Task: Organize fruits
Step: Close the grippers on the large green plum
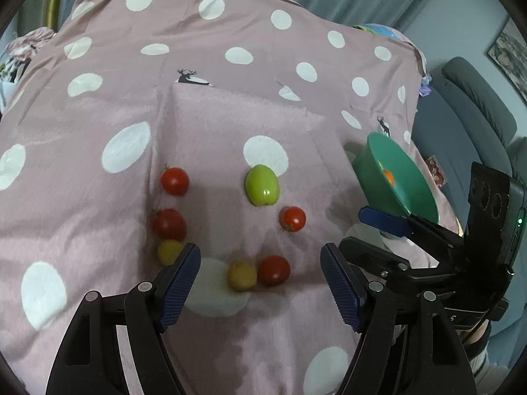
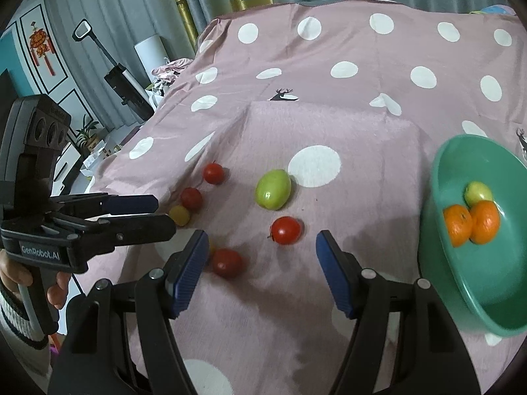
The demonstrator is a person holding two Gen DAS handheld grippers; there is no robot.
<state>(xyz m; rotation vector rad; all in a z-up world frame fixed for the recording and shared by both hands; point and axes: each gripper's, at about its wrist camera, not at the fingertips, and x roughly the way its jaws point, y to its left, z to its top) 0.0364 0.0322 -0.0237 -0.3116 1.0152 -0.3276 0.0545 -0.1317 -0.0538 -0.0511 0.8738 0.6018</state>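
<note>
Partly done, I'd say: the teal plastic bowl (image 2: 477, 279) at the right edge of the right wrist view holds two oranges (image 2: 471, 222) and one small green fruit (image 2: 477, 192). Left on the pink polka-dot cloth-covered surface (image 1: 98, 115), centre frame: large green oval fruit (image 1: 262, 185), four red cherry tomatoes (image 1: 175, 181), two yellow ones (image 1: 242, 276). Left tool (image 1: 260, 283) and right tool (image 2: 262, 270) both spread wide, pinching nothing.

green bowl (image 2: 467, 283) cut off right, yellow tomato (image 2: 211, 249) mostly hidden, perhaps

"GenRobot.AI" on left gripper (image 2: 164, 214)
</note>
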